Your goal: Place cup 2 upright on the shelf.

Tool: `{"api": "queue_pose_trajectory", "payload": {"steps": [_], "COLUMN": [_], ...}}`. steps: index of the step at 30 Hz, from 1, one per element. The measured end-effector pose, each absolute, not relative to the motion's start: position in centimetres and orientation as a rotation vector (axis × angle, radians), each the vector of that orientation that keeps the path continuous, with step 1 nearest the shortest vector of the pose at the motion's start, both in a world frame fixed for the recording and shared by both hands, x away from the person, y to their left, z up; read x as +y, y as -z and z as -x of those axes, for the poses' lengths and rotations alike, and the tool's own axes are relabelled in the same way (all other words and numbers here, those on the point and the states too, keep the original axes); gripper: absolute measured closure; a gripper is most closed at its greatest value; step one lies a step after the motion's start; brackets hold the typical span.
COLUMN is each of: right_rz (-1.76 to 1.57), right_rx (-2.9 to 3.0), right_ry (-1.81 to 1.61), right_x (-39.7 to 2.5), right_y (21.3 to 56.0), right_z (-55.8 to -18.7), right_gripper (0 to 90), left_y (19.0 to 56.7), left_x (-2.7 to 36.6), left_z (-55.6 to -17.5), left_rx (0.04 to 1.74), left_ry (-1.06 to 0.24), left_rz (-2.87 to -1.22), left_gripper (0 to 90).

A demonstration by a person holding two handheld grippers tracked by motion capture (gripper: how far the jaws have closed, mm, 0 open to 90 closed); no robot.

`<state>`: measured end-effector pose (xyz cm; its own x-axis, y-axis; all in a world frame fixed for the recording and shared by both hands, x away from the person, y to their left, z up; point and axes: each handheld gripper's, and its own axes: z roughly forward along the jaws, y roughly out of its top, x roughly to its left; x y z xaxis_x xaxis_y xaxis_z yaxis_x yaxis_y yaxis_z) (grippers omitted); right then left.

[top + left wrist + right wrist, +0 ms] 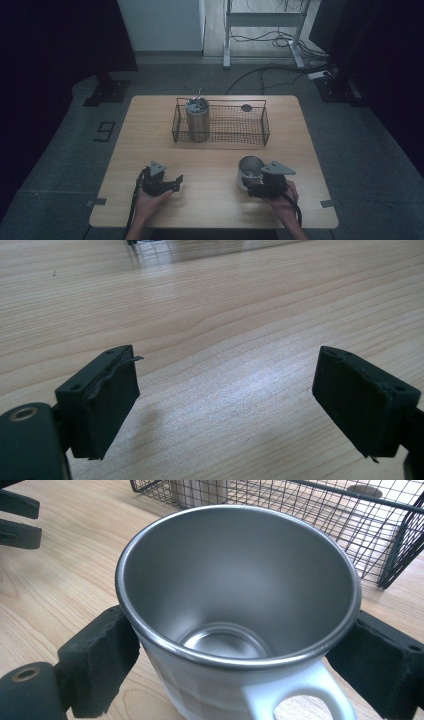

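Observation:
A mug (249, 169) with a steel inside, a white outside and a white handle stands upright on the wooden table (210, 160) at the front right. My right gripper (253, 181) is shut on the mug (235, 580), one black pad against each side and the handle toward the camera. At the front left my left gripper (172, 184) is held just above the table, open. Its jaws (225, 395) stand wide apart with bare wood between them. The left gripper's fingers (17, 520) also reach into the top left of the right gripper view.
A black wire basket (230, 131) stands at the back middle of the table. A tall steel tumbler (197, 120) stands in its left end and a small dark disc (246, 107) lies near its back right. Cables and a desk frame are on the floor beyond.

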<state>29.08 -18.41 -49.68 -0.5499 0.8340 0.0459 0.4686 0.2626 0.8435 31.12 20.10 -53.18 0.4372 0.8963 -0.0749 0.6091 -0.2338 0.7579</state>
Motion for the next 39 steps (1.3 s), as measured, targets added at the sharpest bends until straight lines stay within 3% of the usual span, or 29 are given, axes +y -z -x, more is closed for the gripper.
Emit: {"api": "queue_pose_trajectory", "payload": {"steps": [39], "right_rz": [-1.157], "right_rx": [2.094], "right_ry": [-1.228], "right_x": [-18.8], "right_y": [47.1], "right_z": [-29.7], "right_gripper": [9.0], "left_y": [53.5], "left_x": [20.1], "left_z": [-31.2], "left_rx": [1.268], "left_ry": [-0.462], "left_rz": [-1.936], "left_gripper": [12.2]}}
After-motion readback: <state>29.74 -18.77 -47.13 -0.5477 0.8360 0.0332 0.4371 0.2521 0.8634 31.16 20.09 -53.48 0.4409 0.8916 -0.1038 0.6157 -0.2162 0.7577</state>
